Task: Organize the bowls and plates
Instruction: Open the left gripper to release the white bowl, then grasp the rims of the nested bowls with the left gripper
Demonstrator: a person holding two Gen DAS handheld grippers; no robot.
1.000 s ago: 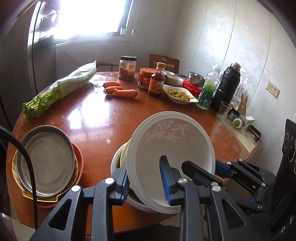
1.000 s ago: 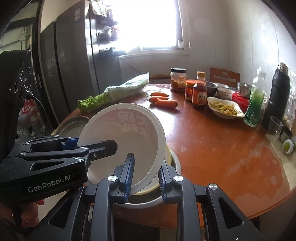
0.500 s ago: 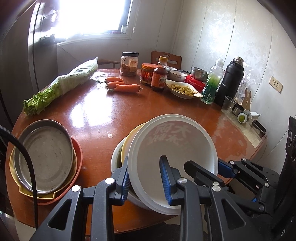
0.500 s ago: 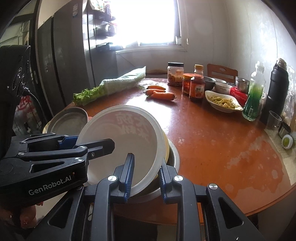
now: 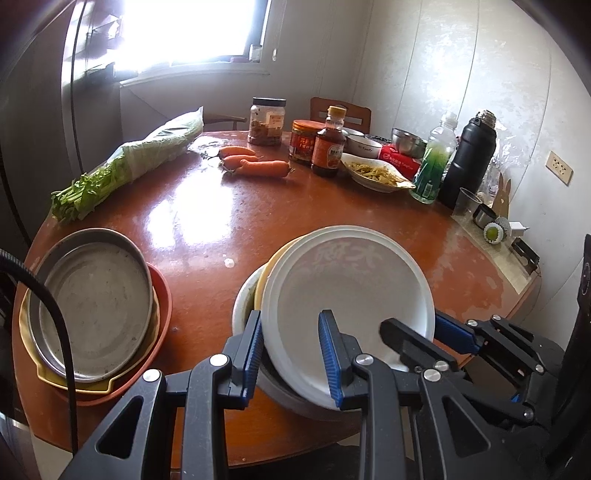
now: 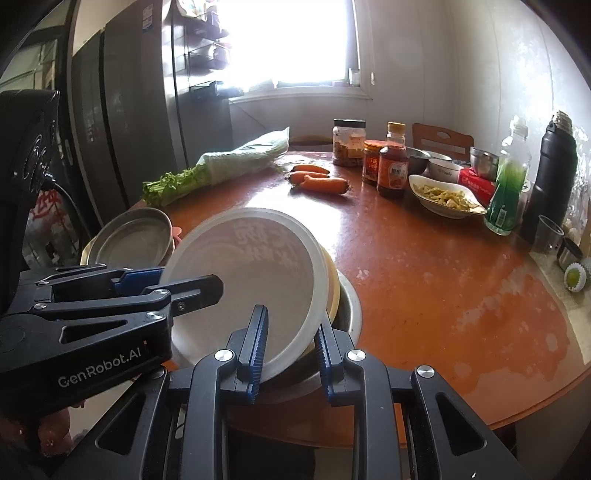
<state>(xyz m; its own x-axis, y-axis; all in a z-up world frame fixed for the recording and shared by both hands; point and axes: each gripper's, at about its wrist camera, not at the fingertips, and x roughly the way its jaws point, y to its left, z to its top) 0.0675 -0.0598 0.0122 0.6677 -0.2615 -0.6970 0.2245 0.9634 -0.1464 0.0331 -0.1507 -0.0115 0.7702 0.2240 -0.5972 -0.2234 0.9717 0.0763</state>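
Here, at the near edge of a round, reddish-brown wooden table, two handheld grippers grip one white plate from opposite sides. The left gripper has its blue-padded jaws nearly closed over the plate's near rim, and the right gripper is clamped tight on the rim at the plate's other side. The plate sits tilted atop a yellow bowl, which nests inside a larger metal bowl. To the left, close to the table's edge, a round metal pan rests in a yellow dish stacked on an orange-red one.

The tabletop is glossy and worn, with pale scuffed patches toward its right side and glare from a bright window behind. Across the far half lie a bagged bunch of celery, three carrots, a clear jar, a red-lidded jar and a dark sauce bottle. Beside them stand a white dish of yellowish food, a green-tinted plastic bottle, a black thermos and a small clear cup. A wooden chair back shows beyond the table. The walls are white panelling, with a socket at right, and a dark refrigerator stands at left.
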